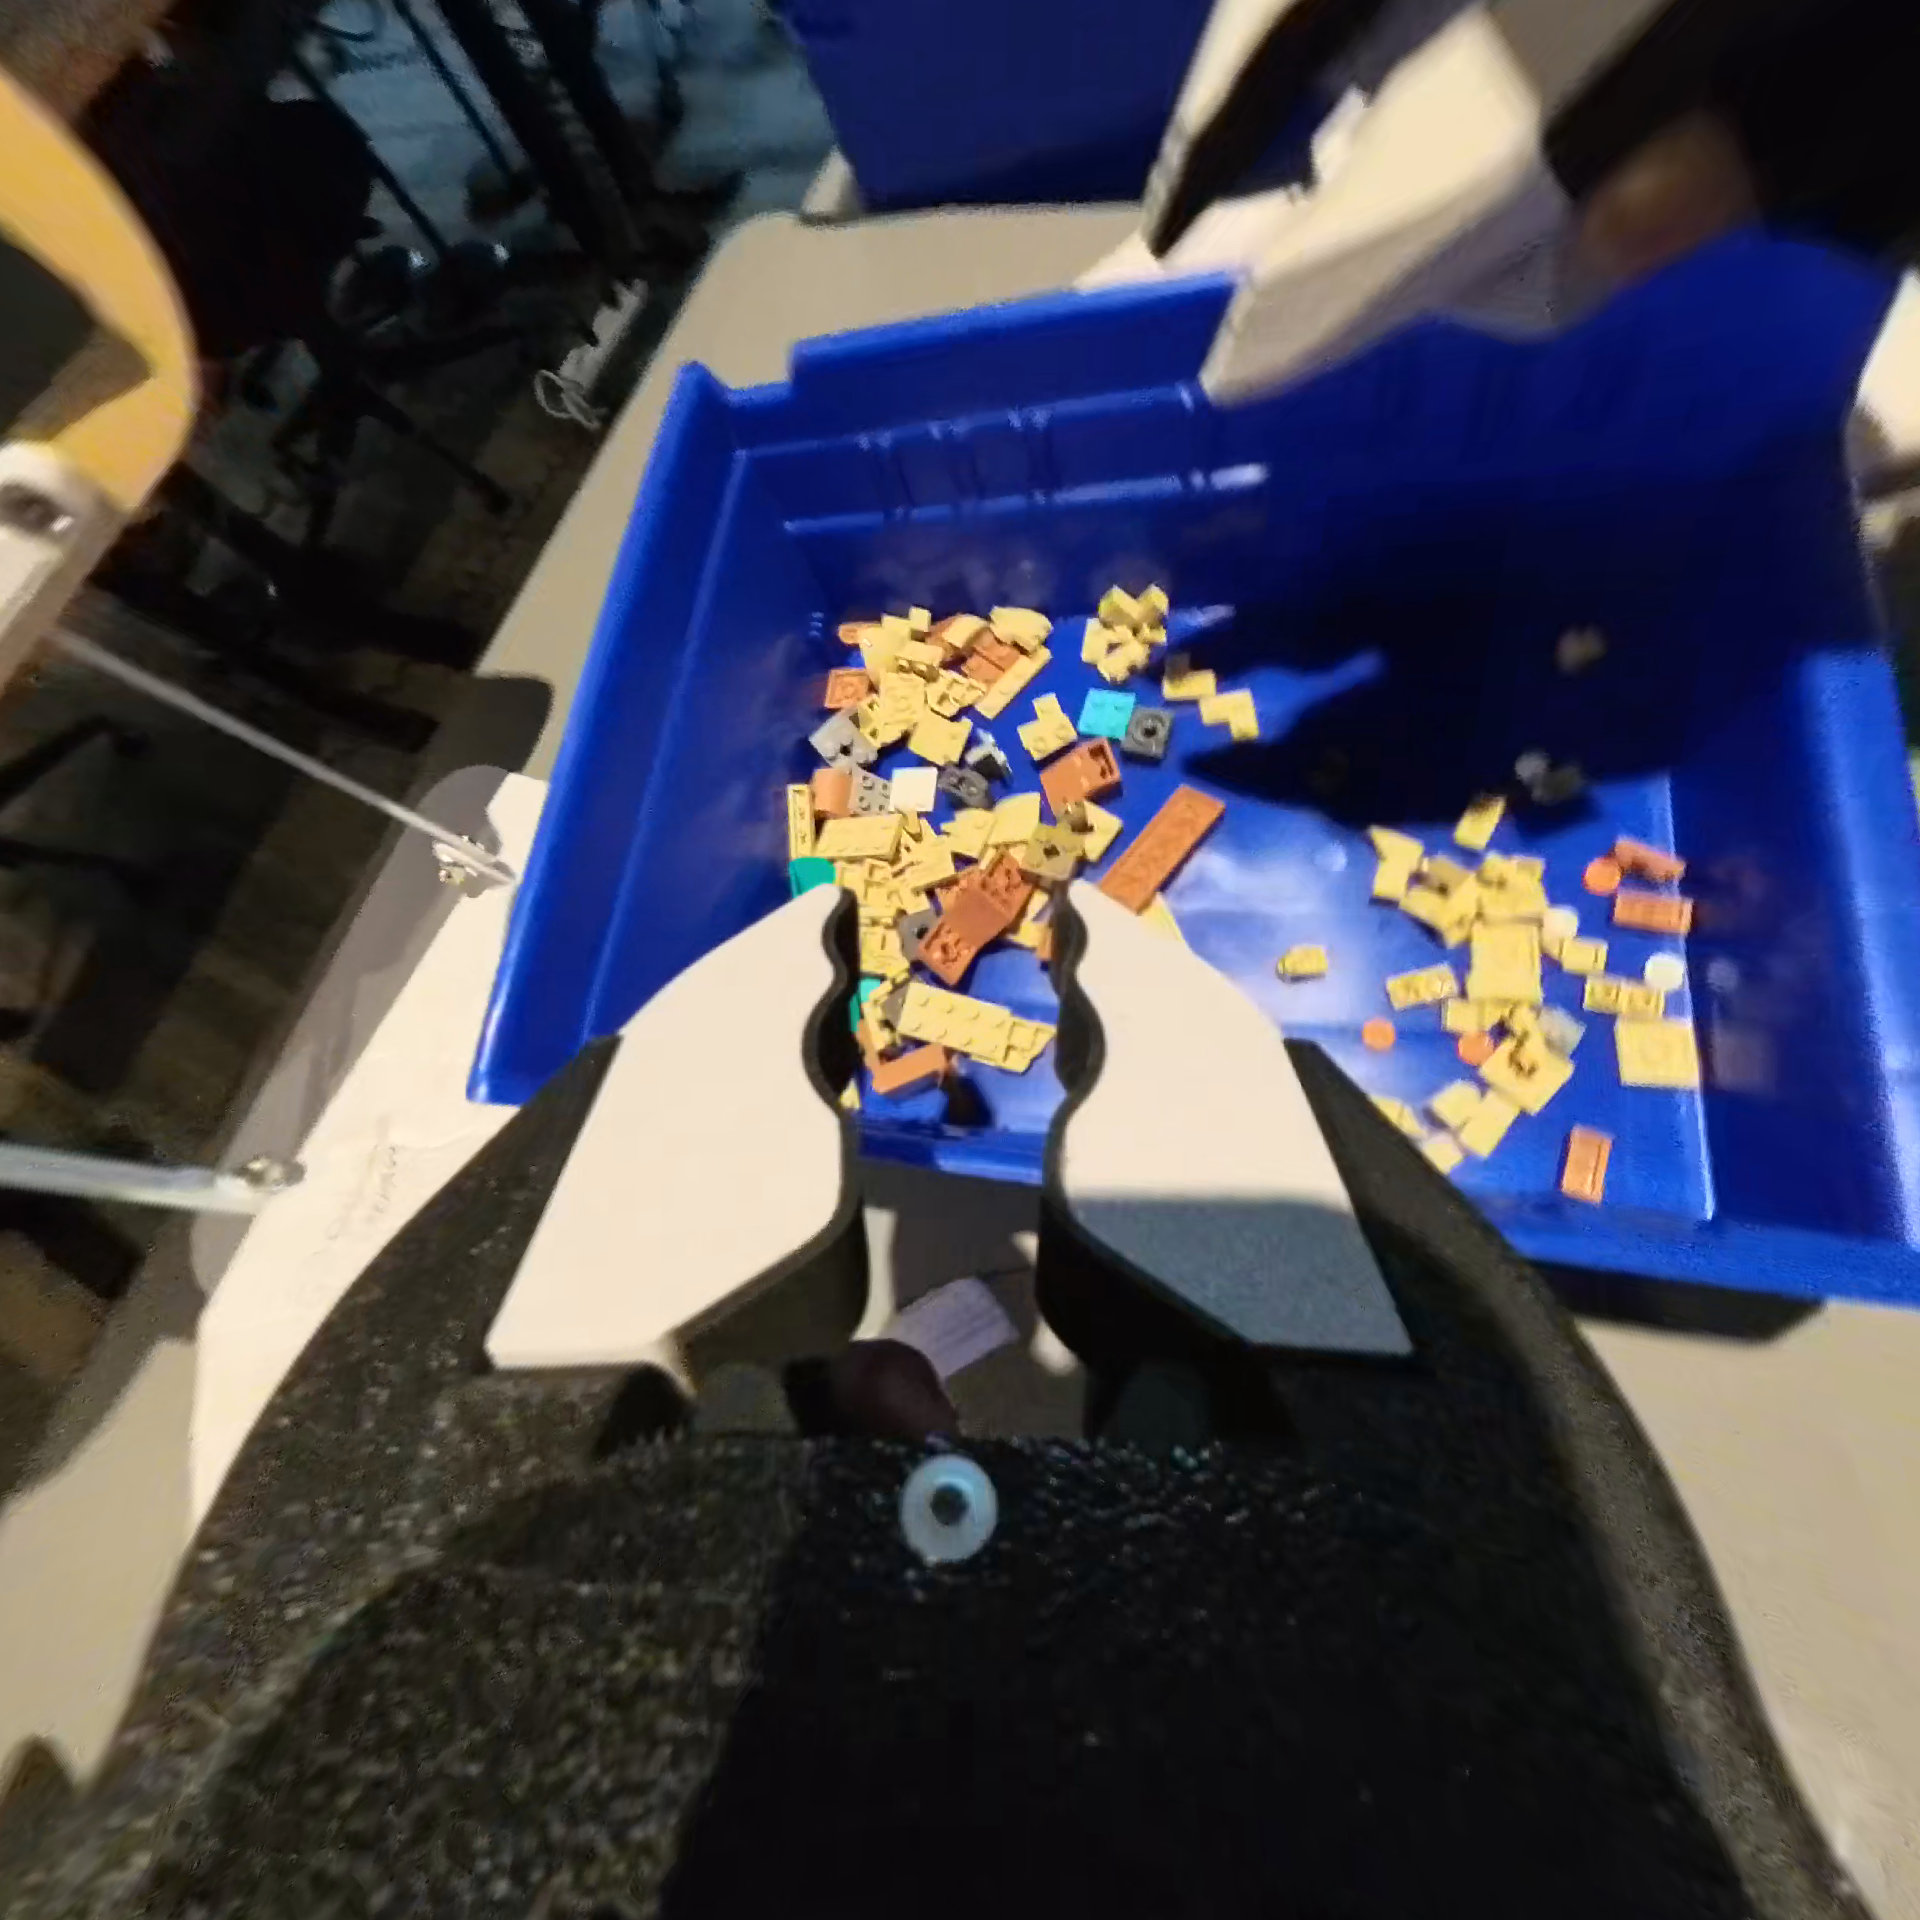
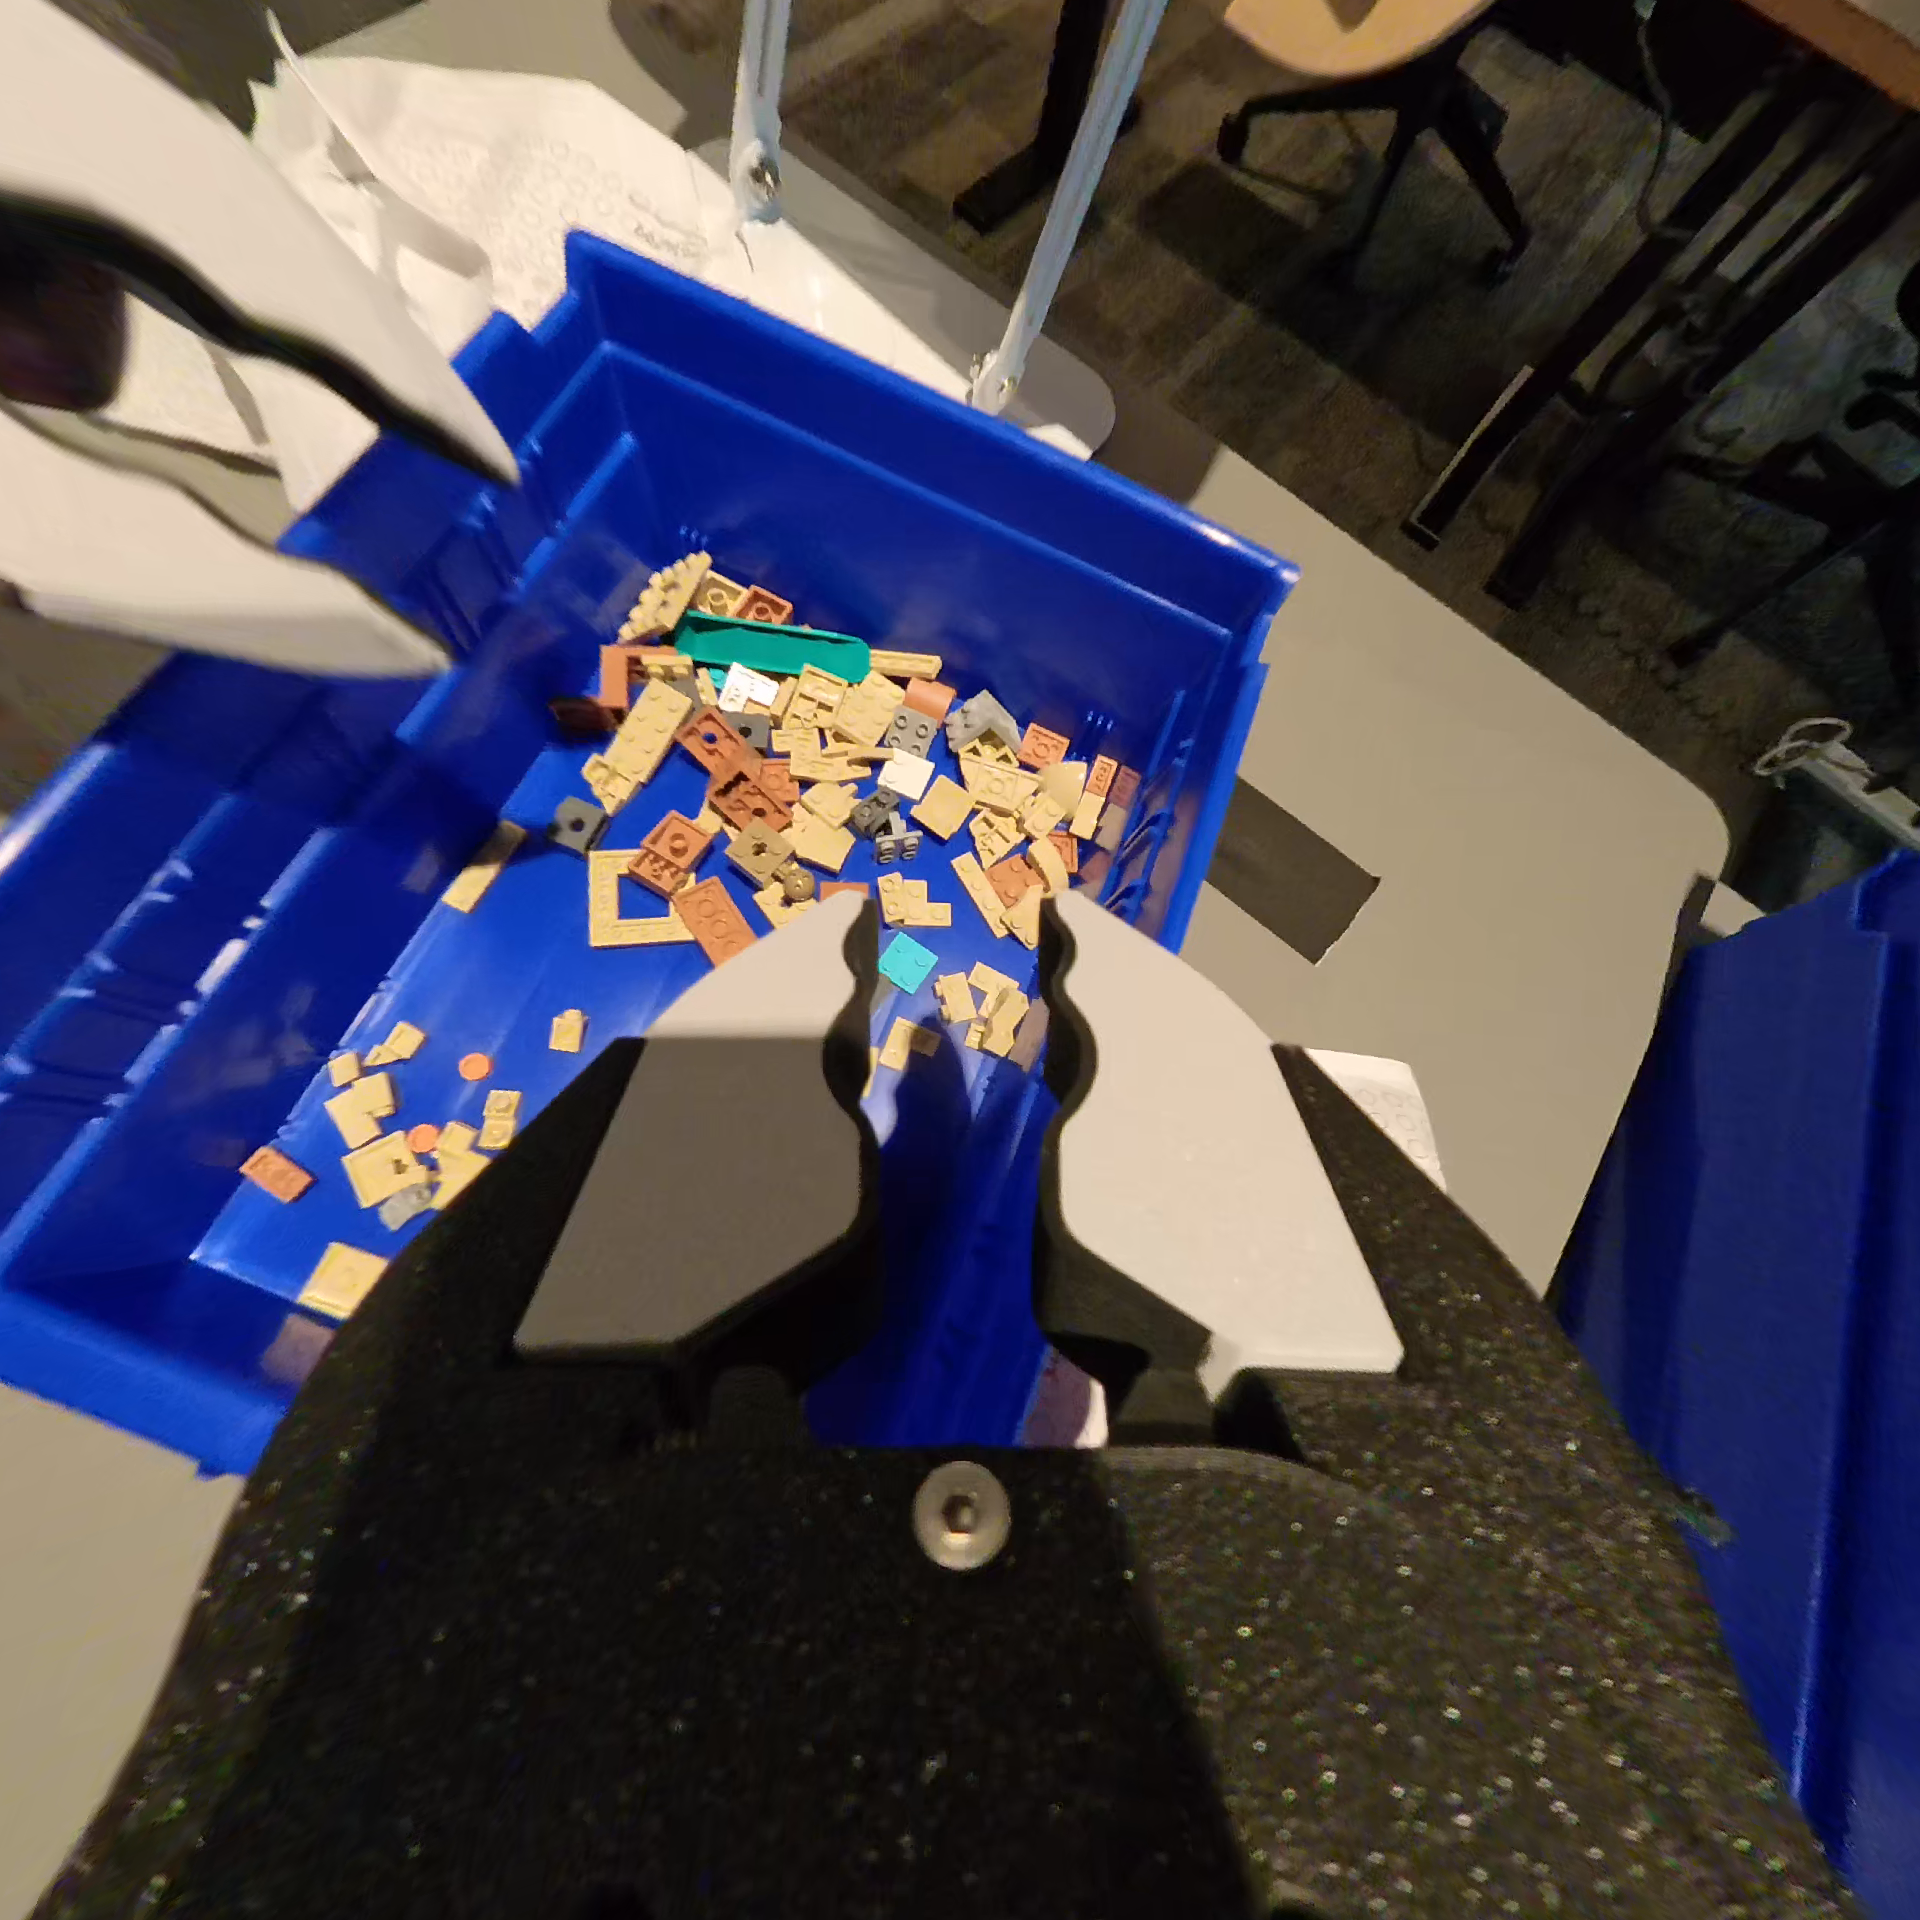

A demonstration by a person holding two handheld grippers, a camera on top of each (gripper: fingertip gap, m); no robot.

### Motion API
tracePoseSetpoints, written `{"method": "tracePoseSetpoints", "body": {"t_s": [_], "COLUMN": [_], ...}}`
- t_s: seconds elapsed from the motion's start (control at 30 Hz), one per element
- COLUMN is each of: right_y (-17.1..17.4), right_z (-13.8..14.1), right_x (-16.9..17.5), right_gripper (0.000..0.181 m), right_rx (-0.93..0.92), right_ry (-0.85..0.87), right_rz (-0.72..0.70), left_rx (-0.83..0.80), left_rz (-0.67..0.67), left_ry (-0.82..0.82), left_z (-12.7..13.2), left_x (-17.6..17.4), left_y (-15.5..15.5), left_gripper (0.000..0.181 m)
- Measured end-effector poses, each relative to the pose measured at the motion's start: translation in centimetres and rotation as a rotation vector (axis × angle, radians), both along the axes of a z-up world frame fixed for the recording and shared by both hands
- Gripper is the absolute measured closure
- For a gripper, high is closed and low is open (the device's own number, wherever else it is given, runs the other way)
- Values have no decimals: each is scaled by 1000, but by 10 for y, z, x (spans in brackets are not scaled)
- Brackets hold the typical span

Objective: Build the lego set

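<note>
Nearest the lens, the left gripper (image 1: pixel 951 904) hangs over the near wall of the blue bin (image 1: pixel 644 727), jaws parted by a modest gap, nothing between them. The right gripper (image 2: pixel 956 914) does likewise from the opposite side, parted about as much and also empty.

Just past the left tips, at twelve o'clock, lies the main heap of bricks (image 1: pixel 935 790): tan plates mostly, some brown, a few grey, all jumbled and overlapping. A second scatter (image 1: pixel 1507 956) sits at three o'clock on the bin floor, well apart from the heap. From the right side a long teal piece (image 2: pixel 774 644) rests at the far edge of the heap, at eleven o'clock, and a small teal tile (image 2: pixel 906 963) lies alone just beyond the tips.

These pieces look tiny, light, rigid and slick. I judge that flat plates lying flush on smooth plastic will skate away under a careless pinch, so grip across the short edges, and pick loners before digging into the heap. The brown plate (image 1: pixel 1162 847) at one o'clock lies fairly clear.

Farther off, white paper sheets (image 2: pixel 499 177) lie on the grey table (image 2: pixel 1455 727) behind the bin.
</note>
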State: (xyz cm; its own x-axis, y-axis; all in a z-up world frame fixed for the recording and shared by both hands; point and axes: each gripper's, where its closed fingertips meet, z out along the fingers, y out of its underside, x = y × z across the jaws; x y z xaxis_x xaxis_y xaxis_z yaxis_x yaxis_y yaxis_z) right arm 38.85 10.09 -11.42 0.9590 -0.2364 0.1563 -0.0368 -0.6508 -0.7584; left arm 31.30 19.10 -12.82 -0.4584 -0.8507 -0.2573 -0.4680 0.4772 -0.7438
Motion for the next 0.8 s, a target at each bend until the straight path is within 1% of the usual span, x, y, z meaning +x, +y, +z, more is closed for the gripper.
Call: {"method": "tracePoseSetpoints", "body": {"t_s": [0.13, 0.27, 0.33, 0.4, 0.47, 0.57, 0.67, 0.73, 0.8], "right_y": [-6, -11, -13, -14, -15, -18, -19, -20, -23], "right_z": [18, 37, 38, 31, 20, 3, -3, -4, -8], "right_x": [2, 2, 3, 7, 12, 20, 20, 21, 22], "right_gripper": [153, 155, 156, 156, 156, 153, 152, 150, 150], "right_rx": [45, 100, 113, 106, 99, 48, 25, 17, -7], "right_ry": [-6, -16, -8, 25, 72, 120, 140, 140, 139], "right_rz": [-2, 5, 10, 6, 2, -24, -26, -39, -56], "left_rx": [234, 412, 434, 383, 269, 123, -18, -117, -195], "left_rz": [-179, -240, -210, -125, -30, 101, 224, 282, 314], "left_ry": [196, 395, 439, 402, 348, 263, 167, 139, 143], "left_z": [-15, -26, -27, -21, -14, -7, -1, -3, -10], "left_x": [-1, 3, 7, 15, 17, 8, -2, -11, -18], "left_y": [-8, -6, -1, 6, 10, 18, 25, 26, 24], "left_gripper": [148, 145, 144, 144, 145, 142, 139, 136, 132]}}
